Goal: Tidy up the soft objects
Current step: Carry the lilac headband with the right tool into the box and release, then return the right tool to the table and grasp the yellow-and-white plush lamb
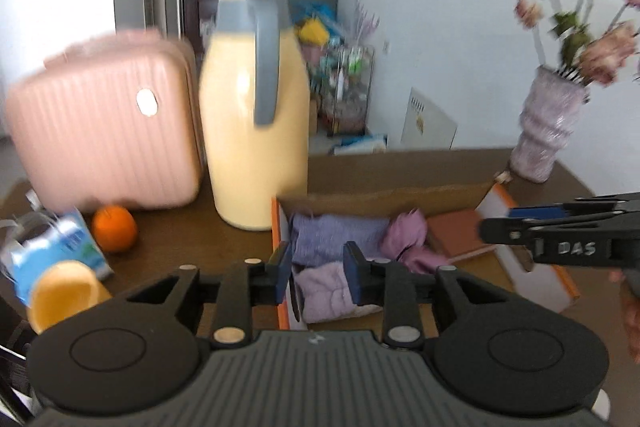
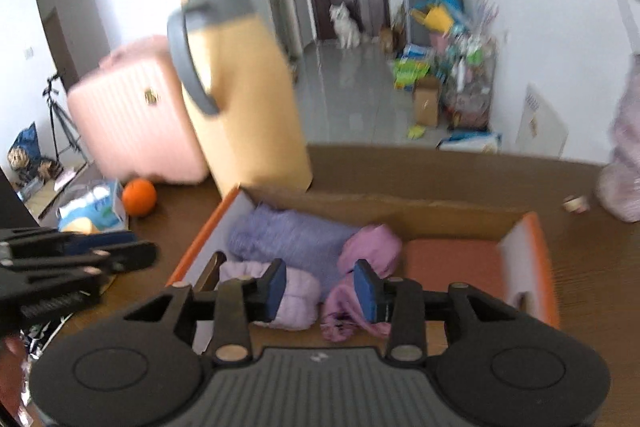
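Note:
An open cardboard box with orange edges [image 1: 532,267] [image 2: 536,267] sits on the brown table. Inside lie a folded lavender knit cloth [image 1: 336,239] [image 2: 296,239], a pale purple fluffy bundle [image 1: 324,291] [image 2: 296,295] and a crumpled pink cloth [image 1: 408,235] [image 2: 372,247], beside an orange-brown pad [image 2: 452,259]. My left gripper [image 1: 318,273] is open and empty above the box's near left corner. My right gripper [image 2: 320,287] is open and empty above the bundles. Each gripper shows at the edge of the other's view.
A cream jug with a grey handle [image 1: 256,115] [image 2: 244,99] and a pink mini suitcase [image 1: 104,123] stand behind the box. An orange [image 1: 114,227], a blue carton [image 1: 52,259] and a yellow cup [image 1: 64,295] lie left. A flower vase [image 1: 548,131] stands far right.

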Tool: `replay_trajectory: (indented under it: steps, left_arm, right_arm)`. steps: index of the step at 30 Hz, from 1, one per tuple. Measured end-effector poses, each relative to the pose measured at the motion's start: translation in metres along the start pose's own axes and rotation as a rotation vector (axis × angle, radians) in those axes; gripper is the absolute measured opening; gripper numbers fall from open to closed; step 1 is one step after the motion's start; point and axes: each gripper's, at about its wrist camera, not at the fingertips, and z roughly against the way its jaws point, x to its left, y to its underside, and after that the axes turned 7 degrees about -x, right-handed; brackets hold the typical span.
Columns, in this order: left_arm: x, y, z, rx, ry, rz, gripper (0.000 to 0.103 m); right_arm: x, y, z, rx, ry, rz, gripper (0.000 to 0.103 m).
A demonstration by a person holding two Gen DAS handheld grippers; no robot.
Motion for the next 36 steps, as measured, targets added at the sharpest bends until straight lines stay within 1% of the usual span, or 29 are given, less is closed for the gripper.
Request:
replay_trajectory:
  steps: [2,5,6,8,9,11,13,15,18,20,22,24,26,29,30,31,34,36]
  left_arm:
    - [-0.002,-0.002,0.027,-0.042,-0.008,-0.004,0.040]
    - [-0.010,-0.002,0.060,-0.084,-0.030,-0.006,0.042]
    - [-0.013,-0.001,0.067,-0.097,-0.038,-0.007,0.047]
    - [-0.022,0.002,0.083,-0.126,-0.055,-0.010,0.052]
    - [-0.027,0.004,0.089,-0.133,-0.059,-0.014,0.054]
    - [-0.037,0.010,0.102,-0.159,-0.060,-0.011,0.062]
    - [-0.045,0.019,0.117,-0.205,-0.079,-0.006,0.077]
    - [-0.050,0.034,0.133,-0.261,-0.109,-0.013,0.081]
    - [-0.062,0.069,0.159,-0.340,-0.166,-0.032,0.085]
    - [-0.068,0.092,0.175,-0.386,-0.177,-0.030,0.088]
    - [-0.073,0.119,0.192,-0.432,-0.176,-0.021,0.097]
    - [-0.078,0.146,0.206,-0.458,-0.180,-0.030,0.098]
    - [-0.082,0.171,0.220,-0.457,-0.180,-0.045,0.098]
    - [-0.087,0.204,0.238,-0.435,-0.149,-0.031,0.099]
    - [-0.088,0.216,0.245,-0.421,-0.139,-0.027,0.099]
    - [-0.088,0.226,0.250,-0.408,-0.136,-0.016,0.099]
    - [-0.089,0.255,0.260,-0.333,-0.101,0.030,0.100]
    - [-0.092,0.273,0.257,-0.245,-0.077,0.034,0.100]
  right_arm:
    - [-0.010,0.000,0.030,-0.036,0.013,-0.005,0.042]
    - [-0.027,0.006,0.080,-0.098,0.052,0.027,0.047]
    - [-0.033,0.009,0.093,-0.116,0.074,0.037,0.049]
    - [-0.046,0.014,0.119,-0.149,0.116,0.036,0.051]
    - [-0.053,0.016,0.129,-0.158,0.122,0.021,0.051]
    - [-0.061,0.022,0.146,-0.170,0.117,-0.005,0.051]
    - [-0.064,0.030,0.162,-0.199,0.122,-0.007,0.056]
    - [-0.065,0.041,0.177,-0.248,0.129,0.002,0.064]
    - [-0.065,0.067,0.204,-0.327,0.135,0.016,0.065]
    - [-0.063,0.090,0.219,-0.380,0.141,0.038,0.067]
    - [-0.060,0.114,0.233,-0.440,0.143,0.068,0.073]
    - [-0.058,0.145,0.249,-0.499,0.141,0.099,0.075]
    - [-0.057,0.171,0.263,-0.522,0.143,0.107,0.075]
    - [-0.053,0.212,0.285,-0.544,0.139,0.105,0.079]
    - [-0.052,0.225,0.291,-0.539,0.139,0.101,0.082]
    - [-0.050,0.238,0.297,-0.527,0.134,0.098,0.086]
    - [-0.045,0.282,0.308,-0.437,0.090,0.088,0.087]
    - [-0.043,0.307,0.312,-0.381,0.078,0.067,0.087]
